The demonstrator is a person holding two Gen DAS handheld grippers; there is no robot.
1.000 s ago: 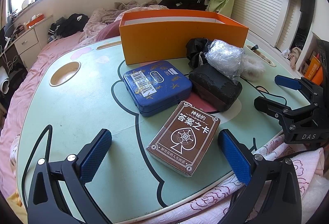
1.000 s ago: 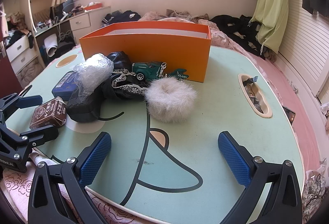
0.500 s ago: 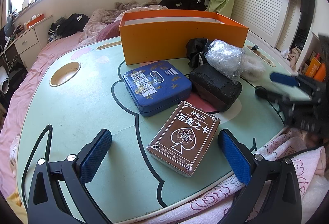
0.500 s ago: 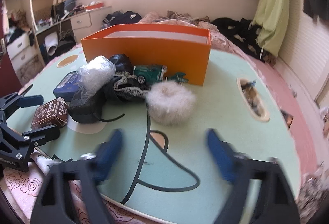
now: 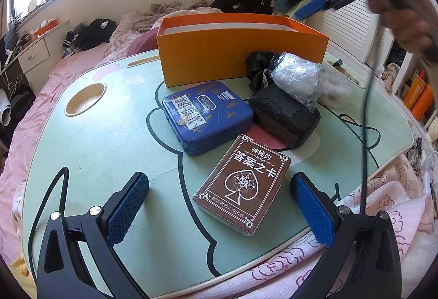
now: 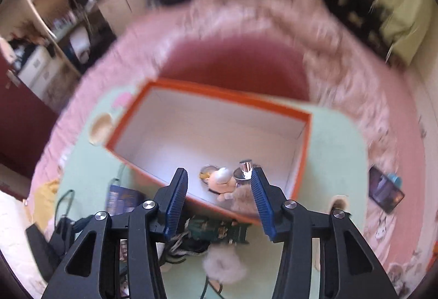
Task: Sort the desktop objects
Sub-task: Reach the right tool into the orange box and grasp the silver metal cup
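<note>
My left gripper [image 5: 219, 205] is open and empty, low over the green table [image 5: 95, 145]. A brown card box [image 5: 243, 184] lies between its fingers. Behind it lie a blue tin [image 5: 206, 115], a black case [image 5: 284, 115], a clear plastic bundle [image 5: 297, 77] and a white fluffy ball [image 5: 334, 88]. The orange box [image 5: 241, 52] stands at the back. My right gripper [image 6: 219, 203] is open and empty, high above the orange box [image 6: 303, 151], looking down into it. It shows blurred at the top right of the left wrist view [image 5: 309, 8]. A small plush figure [image 6: 223, 182] and metal pieces [image 6: 243, 170] lie inside the box.
A green toy car [image 6: 216, 230] and the fluffy ball [image 6: 223, 263] lie on the table in front of the orange box. A cup hole [image 5: 84, 99] is at the table's left. A black cable [image 5: 364, 134] hangs at the right. The bed surrounds the table.
My right gripper has risen from the table's near edge to high above the orange box and tilted down, its jaws narrower than before. My left gripper has not moved.
</note>
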